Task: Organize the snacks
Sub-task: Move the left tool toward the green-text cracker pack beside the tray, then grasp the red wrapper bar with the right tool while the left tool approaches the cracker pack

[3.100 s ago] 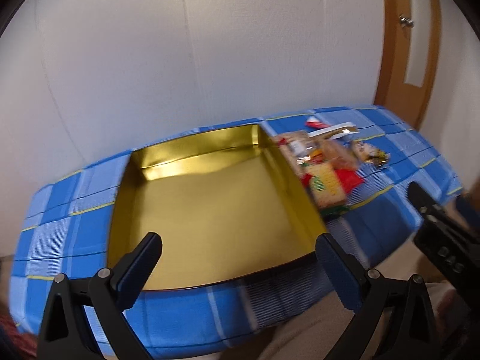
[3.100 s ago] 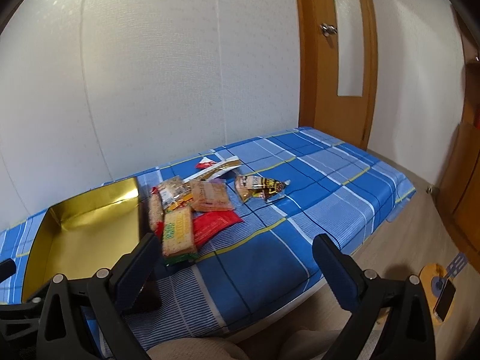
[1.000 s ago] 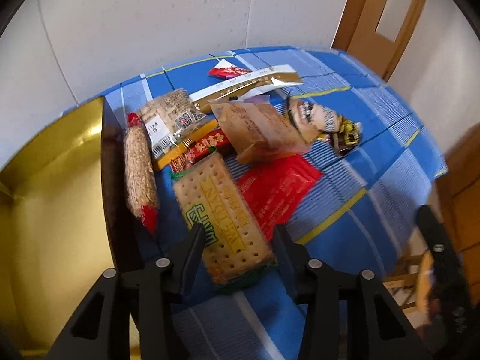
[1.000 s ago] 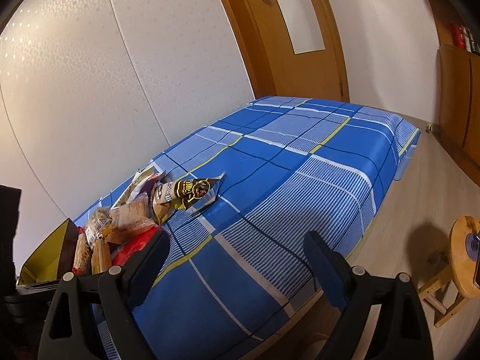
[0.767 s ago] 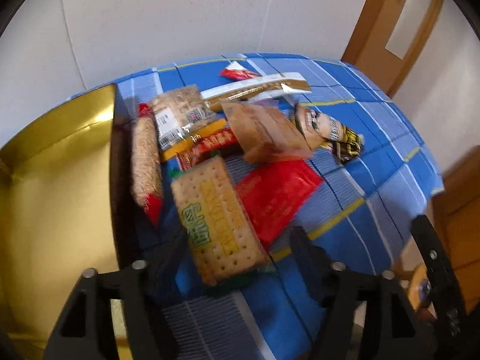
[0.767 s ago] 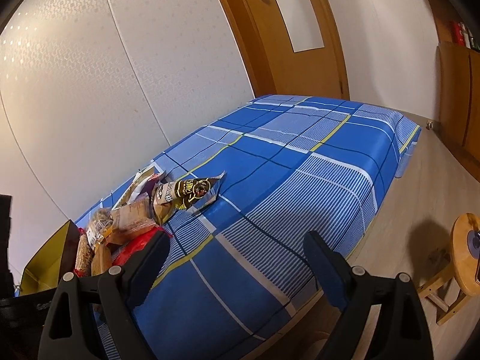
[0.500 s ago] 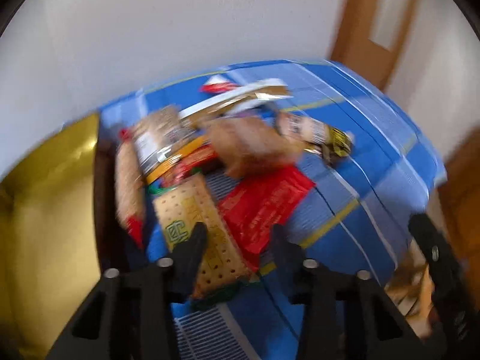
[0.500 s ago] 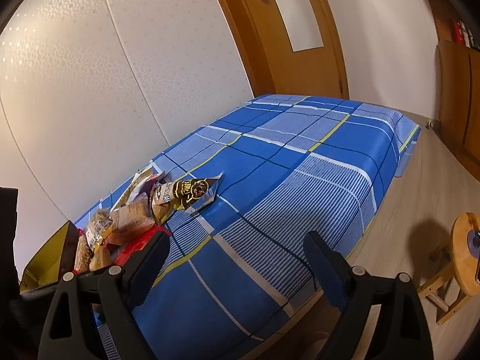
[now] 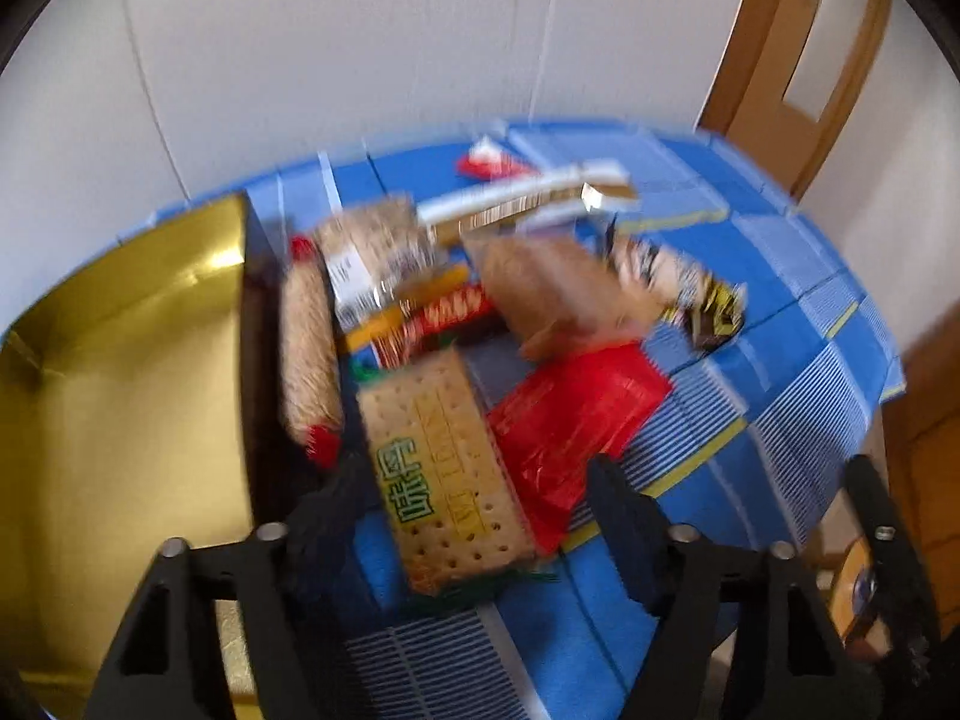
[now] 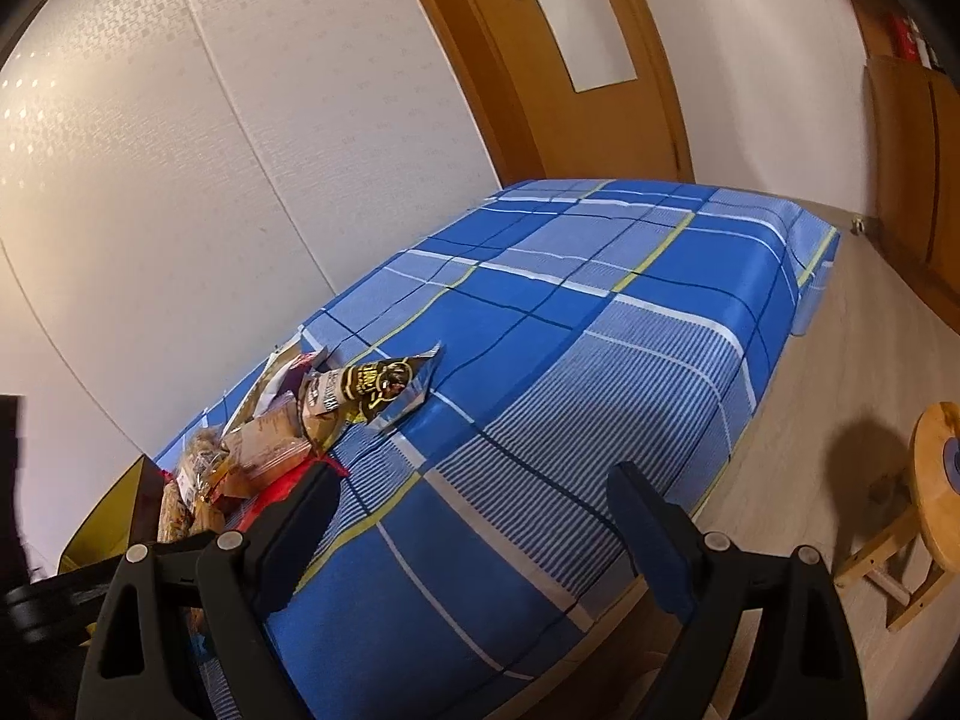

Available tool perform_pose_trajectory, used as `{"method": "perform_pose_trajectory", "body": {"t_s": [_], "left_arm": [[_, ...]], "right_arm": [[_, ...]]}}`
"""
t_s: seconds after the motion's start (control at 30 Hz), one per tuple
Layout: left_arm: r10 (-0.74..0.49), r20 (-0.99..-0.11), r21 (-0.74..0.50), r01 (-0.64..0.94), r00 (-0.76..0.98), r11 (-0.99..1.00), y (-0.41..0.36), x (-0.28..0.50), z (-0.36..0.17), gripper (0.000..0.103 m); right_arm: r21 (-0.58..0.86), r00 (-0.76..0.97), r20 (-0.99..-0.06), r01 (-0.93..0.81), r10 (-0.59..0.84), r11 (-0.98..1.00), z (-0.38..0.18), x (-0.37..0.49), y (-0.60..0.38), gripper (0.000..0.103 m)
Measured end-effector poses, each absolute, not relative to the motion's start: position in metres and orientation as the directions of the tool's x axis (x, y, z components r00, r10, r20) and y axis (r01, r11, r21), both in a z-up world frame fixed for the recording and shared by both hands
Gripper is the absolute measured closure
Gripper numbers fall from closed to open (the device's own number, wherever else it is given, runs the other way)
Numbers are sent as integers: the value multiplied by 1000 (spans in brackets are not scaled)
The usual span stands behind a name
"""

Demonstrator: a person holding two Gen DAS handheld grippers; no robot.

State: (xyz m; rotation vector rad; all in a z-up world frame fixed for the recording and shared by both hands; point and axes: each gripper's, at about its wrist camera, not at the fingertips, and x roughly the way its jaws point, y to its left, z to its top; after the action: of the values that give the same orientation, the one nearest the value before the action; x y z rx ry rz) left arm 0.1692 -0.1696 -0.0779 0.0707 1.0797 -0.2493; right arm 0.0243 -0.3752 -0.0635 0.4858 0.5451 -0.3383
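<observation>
Now: left gripper (image 9: pixel 480 516), jaws narrowed half a second ago, is wide again, straddling flat tan cracker packet with green lettering (image 9: pixel 441 471); no grasp. Packet lies on blue plaid cloth (image 9: pixel 774 396), just right of open gold tin box (image 9: pixel 120 396), nothing packed. Right gripper (image 10: pixel 474 531) wide, idle, far right of box.

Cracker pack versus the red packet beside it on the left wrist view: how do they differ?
The cracker pack is tan with green lettering and a dotted biscuit pattern; the red packet is plain glossy red. The cracker pack sits between the left claw fingers, which straddle it without closing; the red packet lies just right of that gap. The cracker pack overlaps the red packet's left edge. Both lie flat on the blue plaid cloth.
</observation>
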Motion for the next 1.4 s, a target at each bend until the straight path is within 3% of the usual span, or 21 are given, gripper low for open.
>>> {"method": "perform_pose_trajectory", "body": {"t_s": [0.03,0.1,0.23,0.4,0.6,0.8,0.9,1.03,1.07,1.13,1.27,1.4], "left_arm": [[-130,-888,-26,235,441,972,-171,172,-82,46],[-95,-885,27,253,455,967,-176,171,-86,48],[-129,-865,14,281,485,960,-178,166,-85,50],[-193,-834,-12,332,517,943,-175,149,-83,52],[-203,-823,-59,275,531,960,-161,138,-78,53],[-211,-817,-74,265,537,961,-155,133,-77,55],[-212,-822,-73,272,528,960,-155,134,-79,55],[-242,-822,-91,301,516,949,-158,133,-78,44],[-238,-825,-84,306,513,948,-160,132,-77,43],[-225,-830,-67,309,510,949,-165,134,-79,43],[-209,-818,-82,251,536,964,-157,134,-74,43],[-179,-792,-68,208,583,976,-143,124,-59,43]], "right_arm": [[346,806,-564,428,-180,835,-63,24,-375,11],[352,806,-564,430,-179,831,-63,25,-376,11],[381,804,-578,418,-140,825,-66,37,-378,11],[433,766,-642,329,31,839,-67,80,-368,11],[325,587,-801,256,121,911,-71,157,-325,24],[215,473,-878,243,78,946,-83,195,-297,24],[182,497,-866,206,57,962,-84,191,-298,30],[206,532,-846,272,31,940,-83,163,-328,52],[194,536,-844,298,4,935,-84,157,-335,62],[233,568,-823,329,5,915,-87,142,-352,72],[341,577,-807,287,122,895,-79,146,-348,69],[241,524,-847,222,93,945,-67,177,-298,60]]}}
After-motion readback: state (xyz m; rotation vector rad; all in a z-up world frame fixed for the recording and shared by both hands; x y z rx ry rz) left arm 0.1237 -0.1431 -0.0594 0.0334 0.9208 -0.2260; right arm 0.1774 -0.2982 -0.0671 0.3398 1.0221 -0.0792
